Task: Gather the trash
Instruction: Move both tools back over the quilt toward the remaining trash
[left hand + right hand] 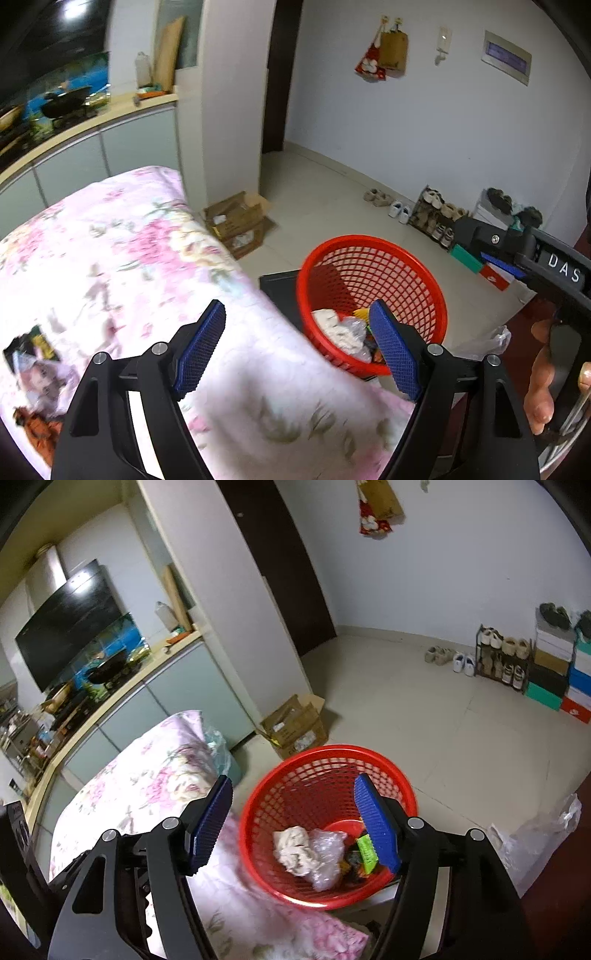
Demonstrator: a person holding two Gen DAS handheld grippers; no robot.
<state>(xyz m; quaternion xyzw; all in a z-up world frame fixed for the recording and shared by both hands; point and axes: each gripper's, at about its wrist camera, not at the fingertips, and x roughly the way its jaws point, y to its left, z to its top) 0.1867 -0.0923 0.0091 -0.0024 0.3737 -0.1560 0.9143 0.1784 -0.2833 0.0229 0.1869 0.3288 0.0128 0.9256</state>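
A red mesh basket [413, 273] [295, 775] stands beside a table with a pink floral cloth [122, 243] [147, 775]. Inside lie a crumpled white tissue [293, 849], clear plastic wrap [327, 856], a green wrapper [367, 851] and dark scraps. My left gripper [297, 339] is open and empty above the cloth's edge. Wrappers [33, 354] and an orange scrap [37, 428] lie on the cloth at lower left. My right gripper [293, 819] is open and empty, hovering over the basket; it also shows in the left wrist view [524, 254].
A cardboard box [240, 221] [295, 723] sits on the tiled floor by a white pillar. A shoe rack [506, 657] and stacked shoe boxes [561, 672] line the far wall. A kitchen counter [85, 122] runs at left. A clear plastic bag [535, 834] lies at right.
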